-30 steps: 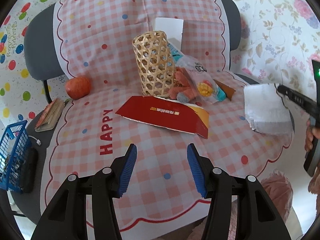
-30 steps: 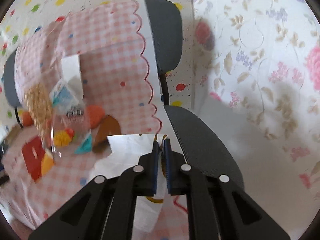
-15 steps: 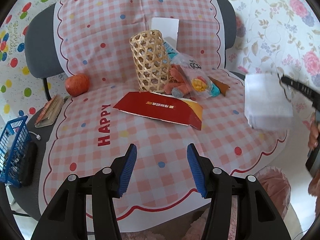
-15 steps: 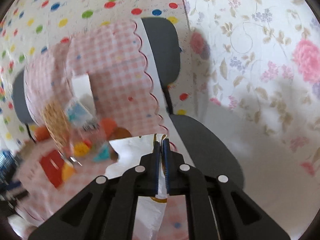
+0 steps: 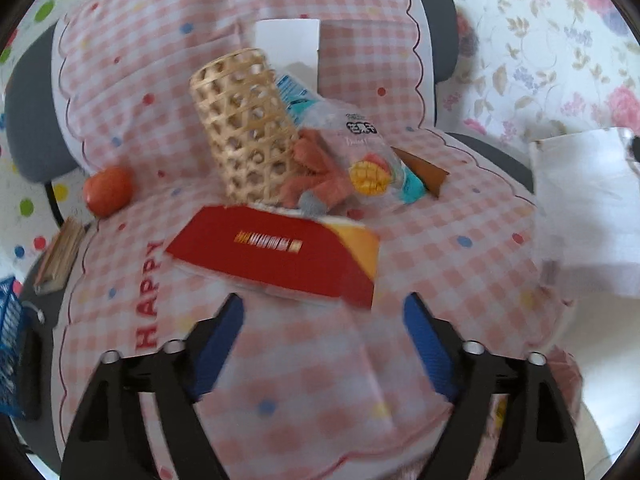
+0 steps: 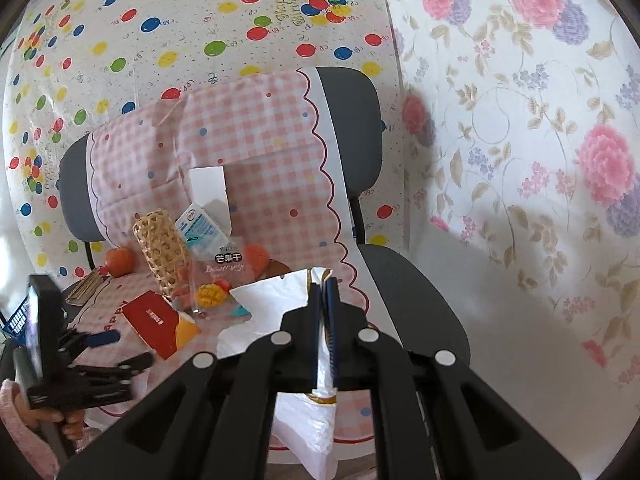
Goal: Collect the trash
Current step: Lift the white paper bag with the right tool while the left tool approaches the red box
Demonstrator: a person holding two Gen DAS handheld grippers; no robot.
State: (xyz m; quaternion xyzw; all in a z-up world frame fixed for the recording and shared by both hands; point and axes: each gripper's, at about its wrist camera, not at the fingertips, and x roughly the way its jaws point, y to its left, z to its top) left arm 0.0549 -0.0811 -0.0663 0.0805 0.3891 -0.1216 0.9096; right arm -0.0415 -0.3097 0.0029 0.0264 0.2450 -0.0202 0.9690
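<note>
Right gripper (image 6: 325, 292) is clamped shut on a white plastic bag (image 6: 272, 300), held up just off the right edge of the chair seat (image 6: 416, 300); the bag reads as the trash collector. In the left wrist view the same bag (image 5: 588, 208) hangs at the far right, apart from the litter.

Left gripper (image 5: 322, 332) is wide open, nothing between its pads, hovering over the checked cloth (image 5: 440, 240) near the seat's front edge. Just ahead of it lies a flat red box (image 5: 272, 256), roughly mid-seat. Behind that, toward the backrest: a wicker basket (image 5: 244, 132) tilted, a clear snack packet (image 5: 360, 148) w/ mango print, a blue-white carton (image 5: 294, 94) and a brown wedge (image 5: 424, 170), all bunched together. An orange fruit (image 5: 108, 194) sits at the seat's left edge, prob. not trash.

Step in hand, as judged: bag is ready, first pickup not yet made. Next move likely calls for the left gripper to go fwd and low onto the red box's near edge, pinch the thin side, then carry it across to the bag mouth. Box is flat on soft cloth, so the pads may catch fabric too.
</note>
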